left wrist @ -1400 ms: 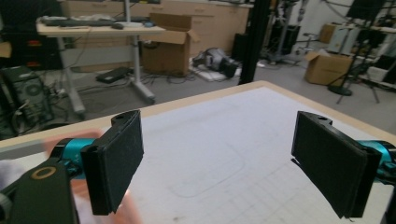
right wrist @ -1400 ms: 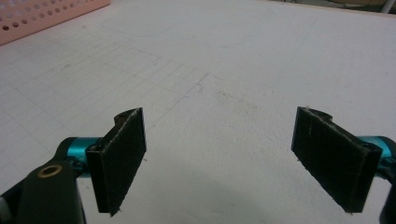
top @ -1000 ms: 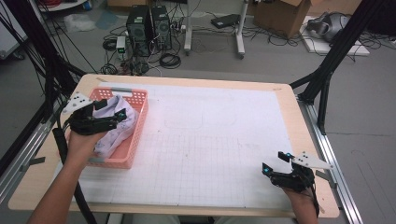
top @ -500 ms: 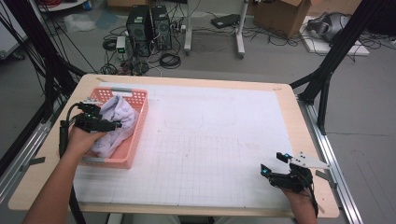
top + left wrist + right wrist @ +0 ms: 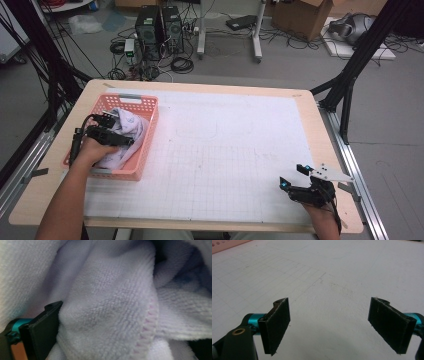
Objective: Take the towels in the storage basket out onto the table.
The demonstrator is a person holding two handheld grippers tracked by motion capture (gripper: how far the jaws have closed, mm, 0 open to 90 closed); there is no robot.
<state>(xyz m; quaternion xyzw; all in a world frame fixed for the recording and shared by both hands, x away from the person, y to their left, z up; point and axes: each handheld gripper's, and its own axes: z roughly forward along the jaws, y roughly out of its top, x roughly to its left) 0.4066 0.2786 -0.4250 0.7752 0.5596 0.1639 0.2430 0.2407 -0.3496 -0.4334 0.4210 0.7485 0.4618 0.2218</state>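
A pale lilac towel [image 5: 129, 131] lies crumpled in a pink plastic basket [image 5: 134, 99] at the table's left side. My left gripper [image 5: 114, 138] is pushed down into the towel inside the basket. In the left gripper view the towel [image 5: 112, 302] bulges between widely spread jaws; one black jaw shows at the left and the other is hidden by the cloth. My right gripper [image 5: 294, 179] rests near the table's front right corner. Its two pads [image 5: 277, 322] stand far apart over the bare white grid mat [image 5: 332, 277], with nothing between them.
A white grid mat [image 5: 230, 150] covers most of the wooden table [image 5: 310, 100]. Black frame posts [image 5: 350, 75] stand at the table's right and left. Computer towers [image 5: 157, 25], cables and a cardboard box [image 5: 300, 15] sit on the floor beyond.
My left gripper has dropped lower into the basket and shifted slightly toward me, with the towel sinking down under it. The right gripper has stayed put.
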